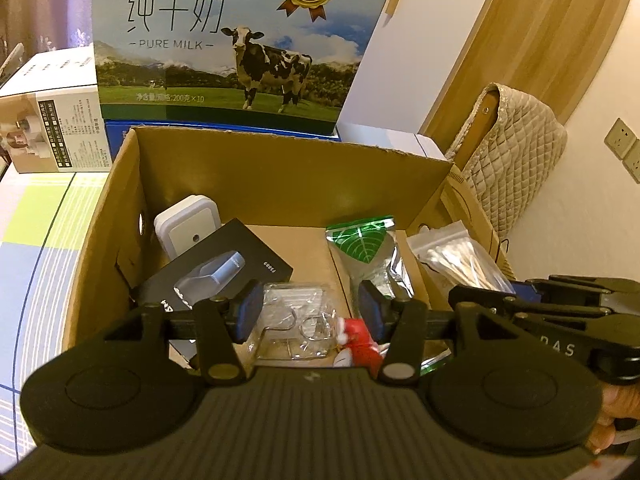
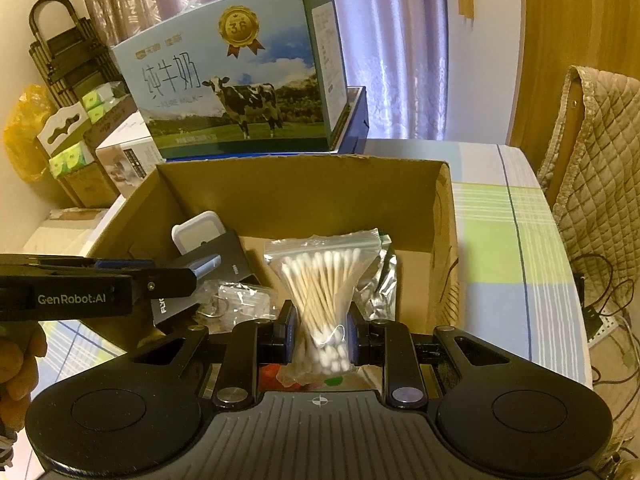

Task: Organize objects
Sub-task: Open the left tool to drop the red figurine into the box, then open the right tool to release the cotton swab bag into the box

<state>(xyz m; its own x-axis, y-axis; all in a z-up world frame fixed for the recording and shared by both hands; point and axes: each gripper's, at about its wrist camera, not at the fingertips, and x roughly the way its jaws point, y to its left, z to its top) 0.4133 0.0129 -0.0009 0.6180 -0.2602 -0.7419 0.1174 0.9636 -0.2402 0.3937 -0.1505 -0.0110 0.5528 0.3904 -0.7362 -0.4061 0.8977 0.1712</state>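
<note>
Cotton swabs in a clear zip bag (image 2: 320, 300) sit pinched at the waist between the closed pads of the right gripper (image 2: 320, 338), above the open brown cardboard box (image 2: 304, 196). Left gripper (image 1: 310, 316) hangs open and empty over the box's near edge, above a clear packet of metal hooks (image 1: 296, 328) and a small red figure (image 1: 358, 338). Already lying inside are a black carton (image 1: 224, 268), a white device (image 1: 188, 228) in the far left corner, and a green-and-silver foil pouch (image 1: 368, 252). Most of the sorting looks done; the swab bag is not yet set down.
</note>
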